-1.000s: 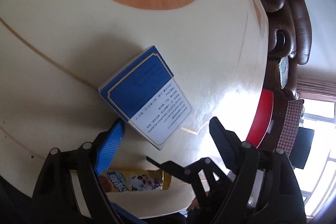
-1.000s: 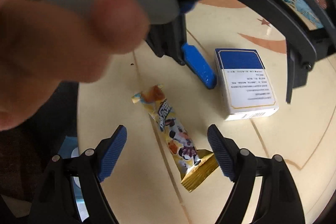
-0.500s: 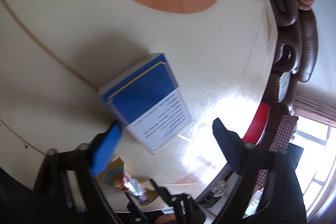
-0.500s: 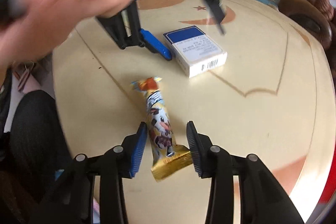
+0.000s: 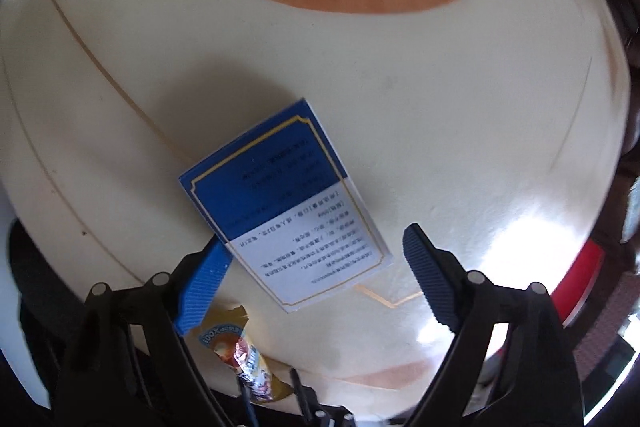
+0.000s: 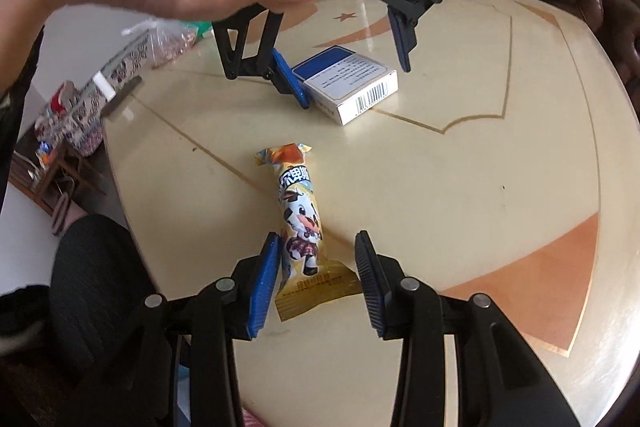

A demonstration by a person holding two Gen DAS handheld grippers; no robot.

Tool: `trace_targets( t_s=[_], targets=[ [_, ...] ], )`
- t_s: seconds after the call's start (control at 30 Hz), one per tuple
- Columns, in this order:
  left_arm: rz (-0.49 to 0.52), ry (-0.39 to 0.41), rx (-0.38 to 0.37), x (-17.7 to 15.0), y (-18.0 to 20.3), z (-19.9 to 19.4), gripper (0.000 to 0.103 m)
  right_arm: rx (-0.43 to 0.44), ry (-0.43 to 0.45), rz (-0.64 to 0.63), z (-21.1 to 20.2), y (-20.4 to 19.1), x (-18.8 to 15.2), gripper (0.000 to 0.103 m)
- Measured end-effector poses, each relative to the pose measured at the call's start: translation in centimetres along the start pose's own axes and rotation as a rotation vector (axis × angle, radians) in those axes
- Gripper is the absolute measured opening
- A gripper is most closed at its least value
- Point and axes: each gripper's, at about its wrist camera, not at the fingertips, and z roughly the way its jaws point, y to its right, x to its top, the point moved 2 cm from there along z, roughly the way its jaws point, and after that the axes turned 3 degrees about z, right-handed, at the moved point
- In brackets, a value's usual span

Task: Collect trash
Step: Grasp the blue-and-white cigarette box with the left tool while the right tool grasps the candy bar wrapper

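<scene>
Wrapper first: the yellow foil snack wrapper with a cartoon cow [image 6: 301,227] lies flat on the glossy cream round tabletop [image 6: 480,187], long axis running straight away from the right tool [image 6: 316,279], crimped gold end between its blue pads. That tool is open, left pad at the wrapper's edge, right pad a little clear of it. Beyond the wrapper's twisted far end, the blue-and-white cardboard box [image 5: 286,205] lies flat, set diagonally. The left tool [image 5: 310,275] is spread wide around it, left pad against the box's side, right pad standing off. Bare tabletop stretches right of both tools; the rim curves close behind the right one.
</scene>
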Motion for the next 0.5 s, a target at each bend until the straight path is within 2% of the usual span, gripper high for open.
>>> trace_targets(
  t_s=[0.03,0.13,0.27,0.33,0.5],
  targets=[
    [0.002,0.002,0.026,-0.1,0.1,0.0,0.077,-0.007,0.002,-0.004,0.0,-0.2,-0.2,0.037],
    [0.001,0.003,0.062,-0.1,0.4,0.2,0.076,-0.019,0.015,0.002,0.3,-0.6,-0.7,0.034],
    [0.024,0.008,0.063,-0.3,0.5,0.4,0.075,0.058,0.011,0.097,-0.7,0.5,-1.4,0.023],
    [0.084,0.013,0.063,-0.8,0.2,0.5,0.075,0.068,0.015,0.117,-1.3,0.9,-1.9,0.021],
    [0.231,0.04,0.017,-2.2,-0.3,0.4,0.074,0.026,0.032,0.112,-2.3,0.9,-2.8,0.017]
  ],
)
